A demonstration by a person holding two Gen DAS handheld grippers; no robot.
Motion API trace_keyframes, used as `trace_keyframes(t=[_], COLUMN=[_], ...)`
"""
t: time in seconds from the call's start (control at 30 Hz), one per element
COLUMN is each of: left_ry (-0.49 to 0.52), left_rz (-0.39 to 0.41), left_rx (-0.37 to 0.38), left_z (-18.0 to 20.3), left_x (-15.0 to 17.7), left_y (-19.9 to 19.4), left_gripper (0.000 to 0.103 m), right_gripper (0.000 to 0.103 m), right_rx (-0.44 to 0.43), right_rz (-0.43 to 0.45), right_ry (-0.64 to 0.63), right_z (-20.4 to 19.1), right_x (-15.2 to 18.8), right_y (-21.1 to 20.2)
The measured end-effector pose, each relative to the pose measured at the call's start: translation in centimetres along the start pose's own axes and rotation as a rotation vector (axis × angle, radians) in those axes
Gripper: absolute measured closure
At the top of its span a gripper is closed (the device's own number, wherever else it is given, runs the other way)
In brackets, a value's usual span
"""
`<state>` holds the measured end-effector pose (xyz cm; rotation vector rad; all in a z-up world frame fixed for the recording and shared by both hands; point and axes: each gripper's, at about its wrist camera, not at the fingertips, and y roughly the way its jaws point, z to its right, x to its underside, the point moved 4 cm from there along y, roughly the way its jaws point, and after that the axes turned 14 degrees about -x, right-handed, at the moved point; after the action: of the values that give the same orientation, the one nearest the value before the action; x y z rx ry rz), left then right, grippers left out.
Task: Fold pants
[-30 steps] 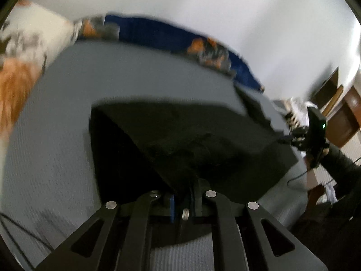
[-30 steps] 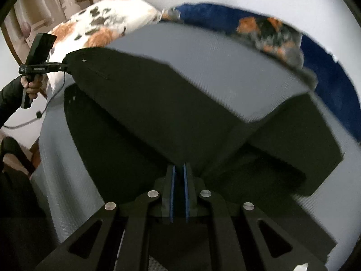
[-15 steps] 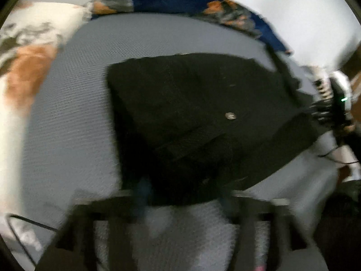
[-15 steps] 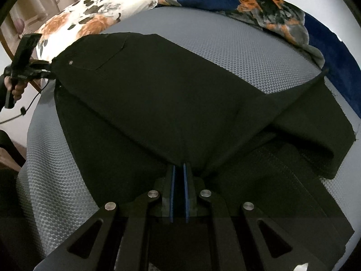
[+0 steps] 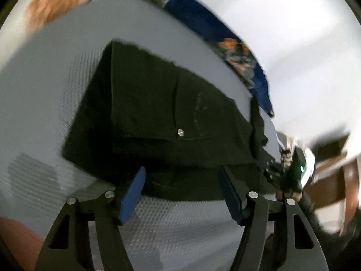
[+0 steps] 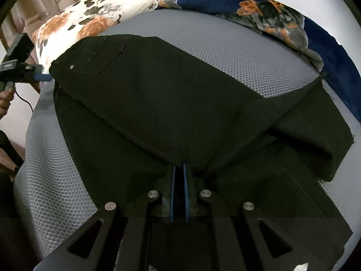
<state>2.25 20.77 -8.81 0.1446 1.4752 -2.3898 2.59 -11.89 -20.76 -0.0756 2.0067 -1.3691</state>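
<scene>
Bare grey bedcover [image 6: 237, 52] lies open between my black pants [image 6: 158, 103] and the far bedding; I can pass there. The floral pillow [image 6: 90, 20] and blue blanket [image 6: 282, 20] close off the far edge. A strip of bedcover beneath my left gripper [image 5: 181, 188] is free. My right gripper [image 6: 178, 176] sits hemmed in by cloth.

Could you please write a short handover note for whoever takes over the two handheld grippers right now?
Left gripper: closing, nothing between its fingers, just off the waistband.
Right gripper: shut on the black denim pants at the mid-length edge.
Pants lie on the grey textured bedcover, one leg folded over the other; far hem rumpled.
Done: lengthwise fold.
Left: smooth the hem, fold crosswise.
</scene>
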Motion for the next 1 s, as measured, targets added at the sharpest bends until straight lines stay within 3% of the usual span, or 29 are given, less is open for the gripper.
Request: trace_keyframes(t=[0.07,0.17,0.2,0.3,0.37,0.5,0.57,0.63,0.9,1.0], left_ry=[-0.076,-0.165,-0.168,-0.08,-0.029,0.067,0.053,0.033,0.033,0.037], left_rz=[-0.019,-0.034,-0.028,0.038,0.065,0.066,0.057,0.05,0.103,0.103], left_rx=[-0.007,-0.021,-0.018,-0.078,-0.064,-0.083,-0.067,-0.054,-0.017,-0.02], left_z=[-0.3,-1.2,-1.2,-0.1,0.6,1.1,0.5,0.5,1.5,1.9], left_x=[-0.5,-1.4,-1.8,-3.3,-4.4,-5.5,-5.2,-5.2,-5.5,-5.7], left_y=[1.4,2.9,3.0,2.0,1.3,0.7,0.7,0.8,-1.7,-1.8], left_gripper=[0.044,0.085,0.087,0.089,0.089,0.089,0.089,0.089,0.089,0.089], right_gripper=[0.098,0.098,0.098,0.103,0.103,0.103,0.095,0.089,0.085,0.072], right_rx=[0.012,0.035,0.04,0.043,0.058,0.044,0.099,0.099,0.134,0.141], right_rz=[0.018,0.03,0.037,0.028,0.026,0.063,0.071,0.079,0.038,-0.001], right_ry=[0.001,-0.007,-0.012,-0.002,0.006,0.001,-0.033,-0.029,-0.161,-0.216], right_z=[-0.1,-0.6,-0.9,-1.9,-2.5,-3.4,-3.9,-4.0,-4.6,-4.8], right_x=[0.0,0.2,0.3,0.8,1.8,2.6,2.5,2.1,0.2,-0.6], right_y=[-0.3,-1.1,-1.5,-2.6,-3.4,-4.2,-4.0,-3.6,-2.1,-1.5])
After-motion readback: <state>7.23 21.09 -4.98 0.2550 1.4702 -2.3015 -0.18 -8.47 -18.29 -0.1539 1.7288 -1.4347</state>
